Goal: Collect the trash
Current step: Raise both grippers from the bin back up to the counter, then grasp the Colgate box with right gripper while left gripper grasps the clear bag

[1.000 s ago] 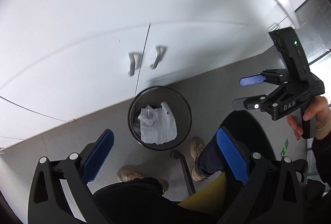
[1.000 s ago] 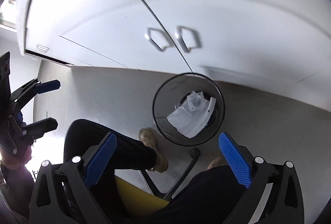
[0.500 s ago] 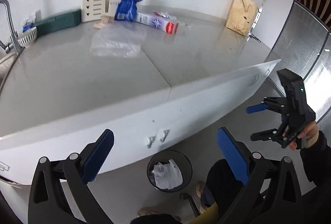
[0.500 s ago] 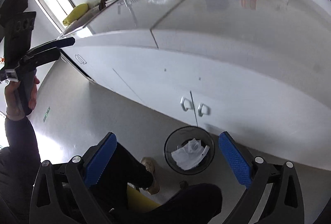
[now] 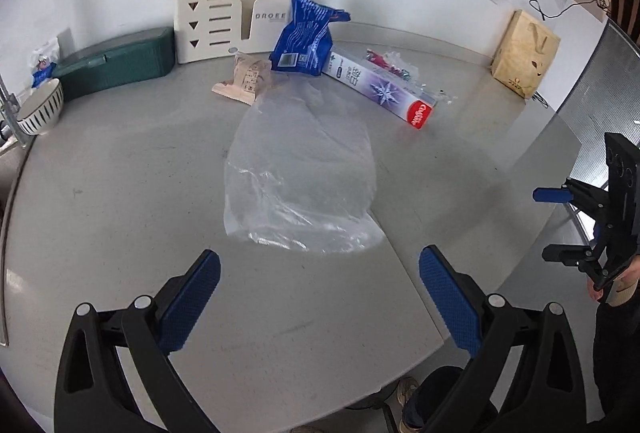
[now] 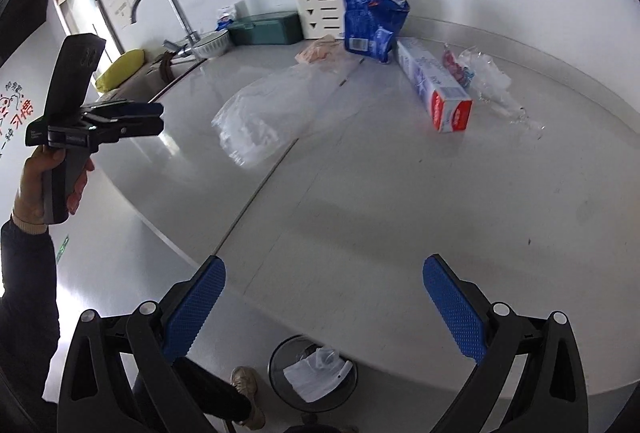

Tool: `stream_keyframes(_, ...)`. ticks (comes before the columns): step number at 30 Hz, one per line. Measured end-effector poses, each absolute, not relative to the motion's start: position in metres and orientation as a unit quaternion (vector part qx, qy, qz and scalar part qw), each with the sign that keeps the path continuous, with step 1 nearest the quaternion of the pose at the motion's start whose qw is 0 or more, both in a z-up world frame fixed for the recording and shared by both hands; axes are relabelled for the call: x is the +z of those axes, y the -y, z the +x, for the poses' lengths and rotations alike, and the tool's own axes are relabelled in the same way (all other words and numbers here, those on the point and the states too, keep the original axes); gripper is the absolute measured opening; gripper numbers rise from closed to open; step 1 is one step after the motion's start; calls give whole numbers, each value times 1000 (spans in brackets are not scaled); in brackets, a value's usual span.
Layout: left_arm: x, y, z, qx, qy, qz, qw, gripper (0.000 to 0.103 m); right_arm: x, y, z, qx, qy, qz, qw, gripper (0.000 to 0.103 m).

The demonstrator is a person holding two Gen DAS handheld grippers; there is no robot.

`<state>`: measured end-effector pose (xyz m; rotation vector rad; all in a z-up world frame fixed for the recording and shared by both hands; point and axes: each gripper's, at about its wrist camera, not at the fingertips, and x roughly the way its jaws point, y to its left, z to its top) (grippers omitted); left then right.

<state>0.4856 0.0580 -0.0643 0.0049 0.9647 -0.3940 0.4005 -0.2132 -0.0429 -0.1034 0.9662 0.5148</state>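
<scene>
Far left on the grey surface (image 5: 120, 193): a white bowl with dark stripes (image 5: 40, 107) by the edge, then a dark green lidded box (image 5: 116, 61) along the wall, with a cream slotted organiser holding orange and yellow sticks (image 5: 216, 21) just beside it. In front of the organiser, a crumpled pinkish paper wrapper (image 5: 244, 77), touching or nearly touching a blue crinkled plastic bag with a barcode label (image 5: 306, 35) that stands upright. Below these, mid-surface, a large clear plastic bag (image 5: 300, 169) lying flat, its near edge rumpled. To the right of the blue bag, a long white and purple toothpaste box with a red end (image 5: 380, 91), lying at an angle, with a scrap of clear cellophane wrapper with red print (image 5: 394, 63) just behind it. Further right against the wall, a brown cardboard box (image 5: 524, 53).

Left gripper (image 5: 320, 297) held over the near part of the surface, jaws wide apart with blue pads, nothing between them, the clear bag just ahead. Right gripper (image 6: 324, 301) likewise over the surface edge, jaws spread wide and empty; seen from the left wrist view at the far right, apart from the trash. Below the surface edge in the right wrist view, a round black mesh bin (image 6: 313, 373) on the floor with white plastic inside
</scene>
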Motion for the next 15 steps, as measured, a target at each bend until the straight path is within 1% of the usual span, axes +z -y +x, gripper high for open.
stream_keyframes(6, -97, -62, 556, -185, -503, 3, 844, 99, -54, 217, 498, 232, -465, -50, 853, 100)
stream_keyframes(8, -105, -64, 573, -179, -509, 2, 842, 99, -60, 220, 525, 216, -467, -54, 855, 100)
stream_keyframes(11, -113, -65, 592, -183, -516, -3, 837, 99, -69, 229, 563, 223, -482, -20, 847, 100)
stream_keyframes(13, -116, -67, 599, -195, -520, -13, 832, 99, -75, 232, 583, 200, -484, -34, 851, 100)
stream_keyframes(15, -120, -65, 606, -188, -525, -1, 830, 95, -82, 235, 596, 178, -487, -47, 854, 100)
